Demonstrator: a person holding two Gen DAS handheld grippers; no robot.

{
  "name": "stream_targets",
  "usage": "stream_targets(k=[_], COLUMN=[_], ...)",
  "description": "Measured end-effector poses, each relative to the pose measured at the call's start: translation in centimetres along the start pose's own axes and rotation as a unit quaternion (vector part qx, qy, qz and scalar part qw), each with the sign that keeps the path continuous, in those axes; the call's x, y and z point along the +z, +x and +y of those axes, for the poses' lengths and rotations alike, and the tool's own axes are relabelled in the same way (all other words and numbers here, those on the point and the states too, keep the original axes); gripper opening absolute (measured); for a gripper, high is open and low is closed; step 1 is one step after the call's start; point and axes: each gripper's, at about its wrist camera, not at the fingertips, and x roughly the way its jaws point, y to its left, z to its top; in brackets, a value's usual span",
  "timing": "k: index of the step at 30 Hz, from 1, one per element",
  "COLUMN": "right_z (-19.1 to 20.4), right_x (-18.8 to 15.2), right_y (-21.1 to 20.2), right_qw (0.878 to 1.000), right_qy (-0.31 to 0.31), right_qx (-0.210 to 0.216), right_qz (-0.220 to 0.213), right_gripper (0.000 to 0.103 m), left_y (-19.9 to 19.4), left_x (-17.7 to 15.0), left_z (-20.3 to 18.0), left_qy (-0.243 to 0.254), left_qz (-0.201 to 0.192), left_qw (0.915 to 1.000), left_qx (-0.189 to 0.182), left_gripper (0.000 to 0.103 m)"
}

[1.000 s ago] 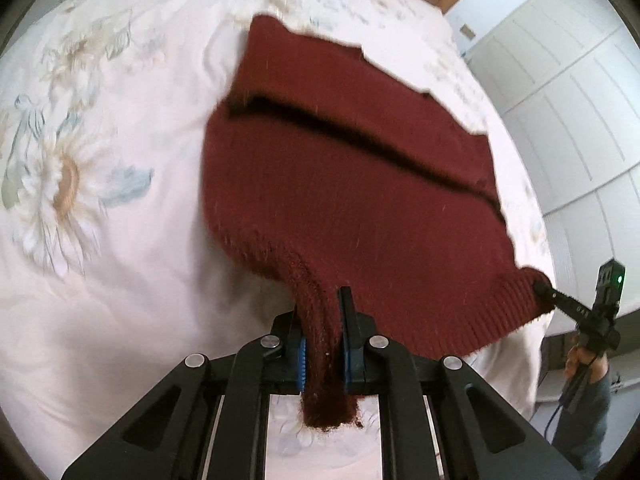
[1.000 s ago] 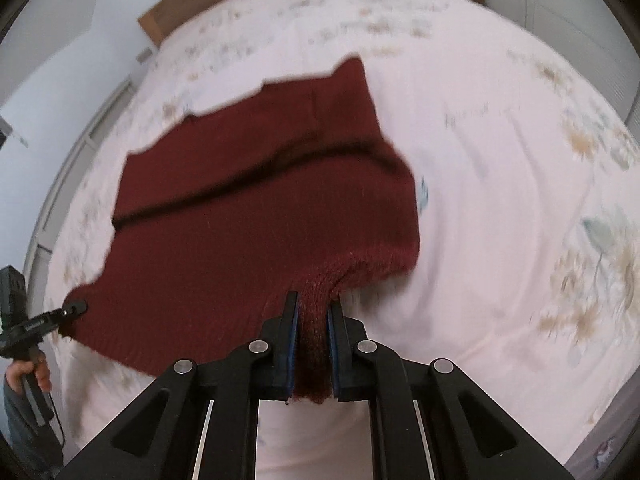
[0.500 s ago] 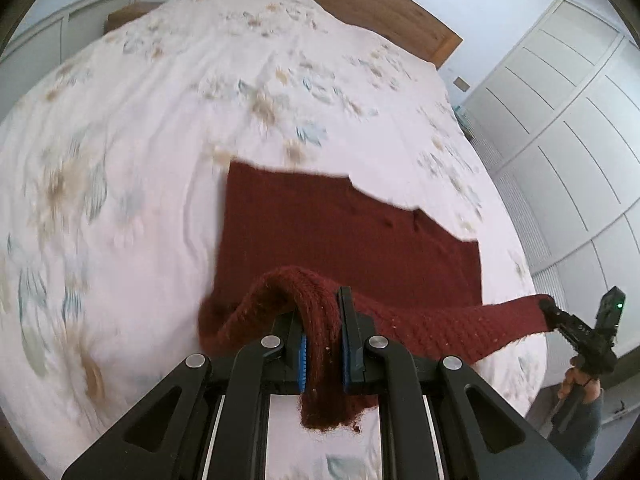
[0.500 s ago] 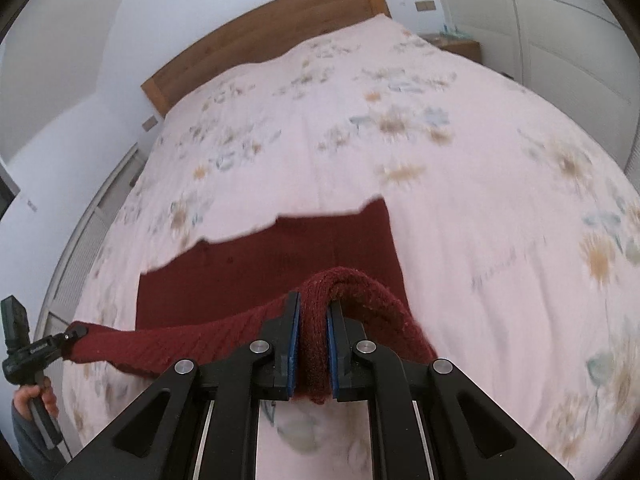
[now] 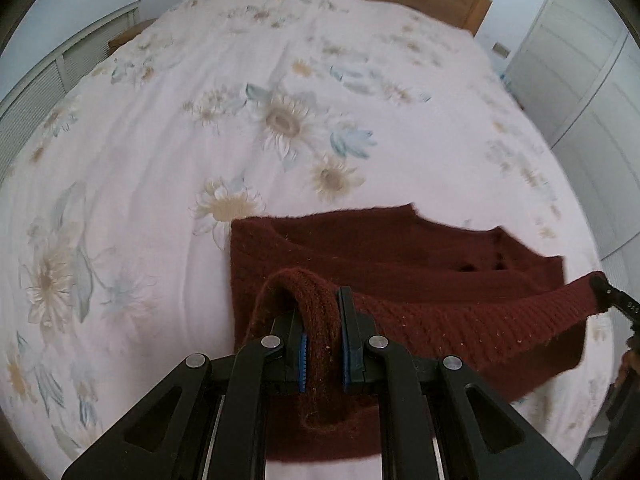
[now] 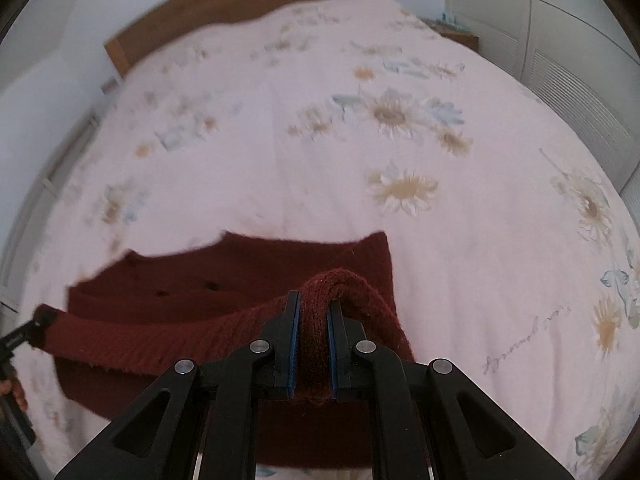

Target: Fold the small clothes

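the left tongs (image 5: 323, 312) are clamped tight on a bunched corner of the dark red sweater's (image 5: 400, 256) ribbed hem, and the right tongs (image 6: 313, 314) are clamped the same way on the hem's other corner. between the two grips the hem (image 6: 160, 332) hangs taut and raised, while the rest of the sweater lies flat on the flowered bedspread (image 5: 280, 120) near the foot of the bed, beneath and beyond the lifted edge. a wooden headboard (image 6: 240, 4) stands at the far end.

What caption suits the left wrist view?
Left hand-held gripper clamps a maroon knit's ribbed edge above a floral bedspread.
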Motion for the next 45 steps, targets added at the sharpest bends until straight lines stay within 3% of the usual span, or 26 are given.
stream_targets(k=[4, 9, 13, 17, 19, 24, 27, 28, 30, 31, 38, 41, 45], right_z=[0.5, 0.8, 0.9, 1.3, 1.8, 3.5, 5.3, 6.0, 7.6, 8.2, 10.9, 9.5, 6.5], right_x=[-0.7, -1.9, -2.3, -2.8, -2.9, -3.3, -3.9, -4.2, -5.2, -5.7, -10.7, -11.8, -11.7], right_y=[3.2, 4.6, 3.6, 1.0, 0.0, -2.3, -2.9, -3.0, -2.7, -2.3, 2.4, 4.1, 4.0], right_qw=[0.999, 0.998, 0.998, 0.998, 0.997, 0.997, 0.995, 0.994, 0.993, 0.992, 0.987, 0.988, 0.993], right_qy=[-0.017, -0.027, -0.034, -0.045, -0.056, -0.070, -0.089, -0.097, -0.117, -0.123, -0.159, -0.152, -0.117], right_qx=[-0.038, -0.044, -0.054, -0.048, -0.051, -0.033, -0.022, -0.019, -0.010, -0.005, -0.002, -0.021, -0.026], right_qz=[0.027, 0.035, 0.024, 0.000, -0.009, -0.029, -0.036, -0.038, -0.035, -0.032, 0.017, 0.025, 0.014], right_gripper=[0.012, 0.014, 0.036, 0.071, 0.078, 0.083, 0.084, 0.086, 0.094, 0.102, 0.103, 0.103, 0.103], left_y=[3.2, 4.3, 3.9, 2.7, 1.9, 0.5, -0.1, -0.4, -0.4, -0.3, 3.8, 5.7, 5.5], left_x=[-0.9, -2.0, -2.0, -2.0, -2.0, -2.2, -2.5, -2.8, -3.4, -3.7, -7.3, -8.7, -9.2], left_z=[0.0, -1.0, -1.6, -2.6, -3.6, -5.7, -7.3, -8.0, -8.7, -9.0, -9.1, -7.7, -5.1], left_qy=[0.011, 0.049, 0.058, 0.067, 0.082, 0.099, 0.117, 0.124, 0.131, 0.133, 0.139, 0.143, 0.122], left_qz=[0.020, 0.019, 0.018, 0.007, -0.006, -0.020, -0.028, -0.035, -0.039, -0.038, 0.005, 0.023, 0.008], left_qw=[0.9993, 0.9962, 0.9954, 0.9945, 0.9928, 0.9928, 0.9910, 0.9899, 0.9892, 0.9892, 0.9889, 0.9869, 0.9907], left_qx=[0.028, 0.070, 0.074, 0.080, 0.088, 0.064, 0.059, 0.058, 0.054, 0.049, 0.051, 0.071, 0.061], left_gripper=[0.010, 0.014, 0.019, 0.046, 0.063, 0.082, 0.085, 0.085, 0.096, 0.098, 0.099, 0.102, 0.102])
